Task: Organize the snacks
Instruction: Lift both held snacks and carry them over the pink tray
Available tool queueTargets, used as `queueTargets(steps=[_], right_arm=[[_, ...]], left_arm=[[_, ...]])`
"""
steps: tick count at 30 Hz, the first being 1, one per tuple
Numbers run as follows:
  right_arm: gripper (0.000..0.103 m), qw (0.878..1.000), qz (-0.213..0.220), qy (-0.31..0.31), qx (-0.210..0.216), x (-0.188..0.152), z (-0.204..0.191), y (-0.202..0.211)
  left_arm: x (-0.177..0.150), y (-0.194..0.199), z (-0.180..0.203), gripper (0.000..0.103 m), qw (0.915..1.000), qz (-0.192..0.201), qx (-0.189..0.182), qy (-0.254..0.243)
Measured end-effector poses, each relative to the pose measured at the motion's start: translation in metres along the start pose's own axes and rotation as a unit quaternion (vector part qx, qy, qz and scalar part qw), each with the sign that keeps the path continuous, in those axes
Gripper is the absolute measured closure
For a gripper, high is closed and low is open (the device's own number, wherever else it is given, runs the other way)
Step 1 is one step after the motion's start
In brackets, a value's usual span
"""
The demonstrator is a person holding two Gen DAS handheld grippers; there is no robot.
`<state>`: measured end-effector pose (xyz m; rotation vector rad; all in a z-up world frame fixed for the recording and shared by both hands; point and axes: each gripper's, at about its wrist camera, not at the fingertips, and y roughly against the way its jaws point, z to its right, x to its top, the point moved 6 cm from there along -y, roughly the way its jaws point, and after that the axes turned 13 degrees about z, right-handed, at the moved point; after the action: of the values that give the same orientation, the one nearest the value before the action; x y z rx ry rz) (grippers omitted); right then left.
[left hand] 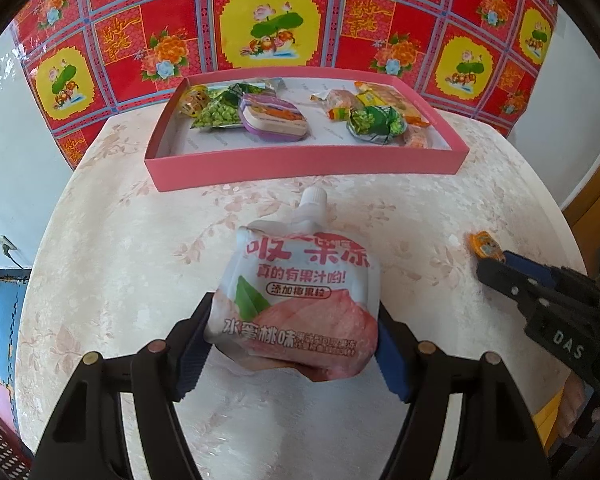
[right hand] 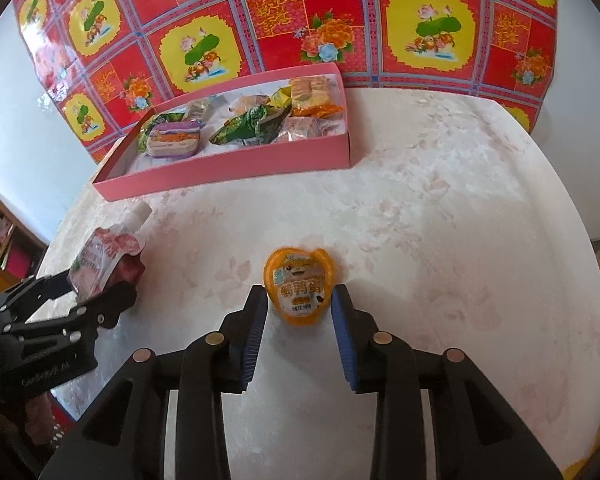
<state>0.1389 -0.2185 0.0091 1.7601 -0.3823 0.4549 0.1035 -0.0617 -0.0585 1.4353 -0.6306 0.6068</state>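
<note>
The left hand-held gripper (left hand: pixel 292 344) clamps the soft, squashy pink-and-white peach jelly pouch (left hand: pixel 300 296) low on the near surface (left hand: pixel 140 240), while the right hand-held gripper (right hand: pixel 300 316) brackets the small, light, stiff orange cup (right hand: pixel 300 284), pads apparently not pressing.

We cannot see the bottom of the peach jelly pouch (left hand: pixel 300 300) in the left wrist view — the blue pads (left hand: pixel 392 356) cover its sides. In the pink box (left hand: pixel 300 164), the snacks at the back are too small to read — wrappers overlap.
</note>
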Motion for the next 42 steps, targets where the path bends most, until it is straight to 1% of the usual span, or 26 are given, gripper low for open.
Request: queueTargets(steps=[5, 10, 16, 22, 26, 35, 42], right_arm=[[0.069, 1.0, 0.013, 0.014, -0.011, 0.004, -0.001, -0.004], [0.07, 1.0, 0.019, 0.01, -0.002, 0.006, 0.0, -0.003], [0.07, 0.999, 0.041, 0.012, 0.011, 0.019, -0.004, 0.006], [0.07, 0.998, 0.051, 0.024, 0.032, 0.034, -0.015, 0.011], [0.07, 0.997, 0.053, 0.021, 0.048, 0.047, -0.022, 0.011], [0.07, 0.995, 0.067, 0.032, 0.068, 0.079, -0.037, 0.008], [0.07, 0.994, 0.074, 0.026, 0.077, 0.098, -0.045, -0.005]], left_arm=[[0.002, 0.001, -0.002, 0.028, 1.0, 0.002, 0.001, 0.003], [0.004, 0.003, -0.003, 0.028, 1.0, 0.007, 0.002, 0.006], [0.009, 0.007, -0.005, 0.028, 0.9998, 0.019, 0.001, 0.011], [0.025, 0.011, -0.011, 0.028, 0.9992, 0.034, 0.003, 0.02], [0.039, 0.01, -0.014, 0.028, 0.9989, 0.043, 0.006, 0.019], [0.076, 0.004, -0.011, 0.028, 0.9979, 0.062, -0.001, 0.015], [0.094, -0.007, -0.013, 0.028, 0.9974, 0.07, -0.002, 0.014]])
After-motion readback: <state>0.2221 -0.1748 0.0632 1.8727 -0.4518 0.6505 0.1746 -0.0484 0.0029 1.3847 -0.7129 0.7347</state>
